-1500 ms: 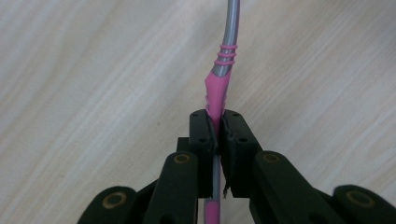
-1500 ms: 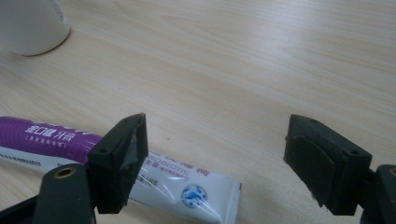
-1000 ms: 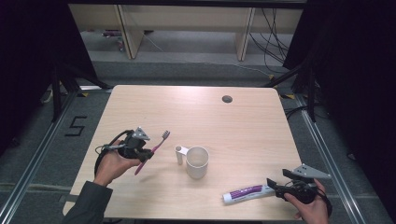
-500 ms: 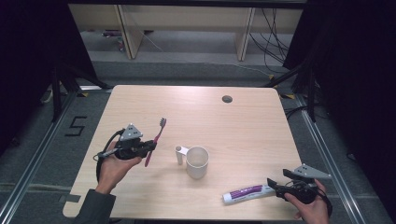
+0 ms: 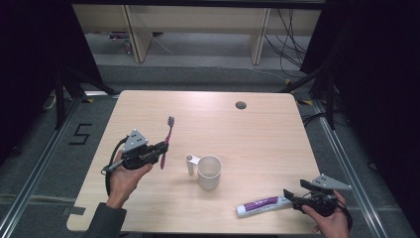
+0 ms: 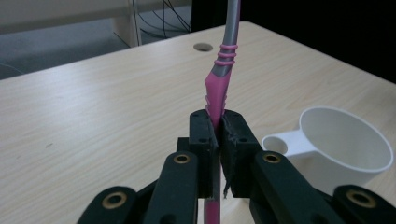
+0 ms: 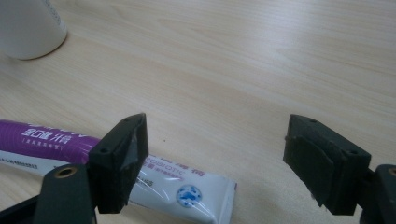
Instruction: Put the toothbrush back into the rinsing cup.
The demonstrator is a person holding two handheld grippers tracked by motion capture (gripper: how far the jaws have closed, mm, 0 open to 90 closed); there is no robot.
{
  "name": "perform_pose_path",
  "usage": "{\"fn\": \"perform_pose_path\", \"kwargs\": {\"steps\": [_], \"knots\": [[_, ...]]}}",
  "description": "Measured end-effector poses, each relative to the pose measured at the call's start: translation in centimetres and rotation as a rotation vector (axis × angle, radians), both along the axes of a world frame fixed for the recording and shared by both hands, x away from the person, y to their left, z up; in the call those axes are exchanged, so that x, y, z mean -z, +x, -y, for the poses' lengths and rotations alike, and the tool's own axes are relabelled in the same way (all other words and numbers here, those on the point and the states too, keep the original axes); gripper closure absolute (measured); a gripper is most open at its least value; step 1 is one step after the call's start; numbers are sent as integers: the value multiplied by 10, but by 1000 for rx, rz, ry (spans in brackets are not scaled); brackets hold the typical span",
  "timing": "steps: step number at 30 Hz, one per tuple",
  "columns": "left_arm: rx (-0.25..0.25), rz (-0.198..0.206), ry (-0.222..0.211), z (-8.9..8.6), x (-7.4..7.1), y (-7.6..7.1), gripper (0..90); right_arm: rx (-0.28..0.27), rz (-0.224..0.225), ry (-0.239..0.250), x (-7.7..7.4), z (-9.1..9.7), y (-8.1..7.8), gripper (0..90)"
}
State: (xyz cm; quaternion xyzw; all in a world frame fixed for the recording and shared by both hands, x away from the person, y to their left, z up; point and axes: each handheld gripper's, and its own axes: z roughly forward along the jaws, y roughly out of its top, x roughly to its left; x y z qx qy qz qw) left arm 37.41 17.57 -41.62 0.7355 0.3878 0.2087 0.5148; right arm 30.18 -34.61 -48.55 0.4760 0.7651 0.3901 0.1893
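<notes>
**Toothbrush held upright, cup waiting**

The left gripper (image 5: pixel 159 148) is clamped tight on the pink toothbrush (image 5: pixel 166 140) – held above the table, left of the white cup (image 5: pixel 209 172). The right gripper (image 5: pixel 292 197) gapes wide with nothing between its jaws, just beside the toothpaste tube (image 5: pixel 262 205). The thin handle could pivot between the pads – then miss the cup or tip it over.

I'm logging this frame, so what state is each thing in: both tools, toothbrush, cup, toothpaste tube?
Left tool: shut on the toothbrush handle.
Toothbrush: held clear of the table, bristle end pointing away from the person.
Right tool: open, jaws wide, nothing between the pads.
Toothpaste tube: lying flat on the table, ungripped.
Cup: upright, mouth up; its inside is not visible.
</notes>
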Motion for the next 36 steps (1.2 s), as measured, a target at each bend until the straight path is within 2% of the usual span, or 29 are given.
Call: {"fn": "perform_pose_path", "kwargs": {"steps": [3,4,6,8,11,13,19,28,36], "knots": [[4,38,-28,2,-1,-1,830,1,8,4,0,0,0,226],[5,59,-44,2,-1,-1,830,0,-12,12,1,-2,0,227],[0,70,-54,2,-2,-1,830,0,-16,13,1,-2,0,226],[8,95,-66,3,-2,-2,830,1,5,3,1,-1,0,227],[26,103,-84,7,-2,-1,830,2,-14,15,1,-2,0,226],[33,94,-89,8,-2,-1,829,3,4,-2,1,-1,0,227],[59,97,-102,18,-7,1,829,2,5,-3,1,0,0,227],[73,128,-108,31,-19,4,829,3,3,0,1,-1,0,227],[94,129,-107,43,-21,7,829,3,1,2,1,-1,0,228]]}}
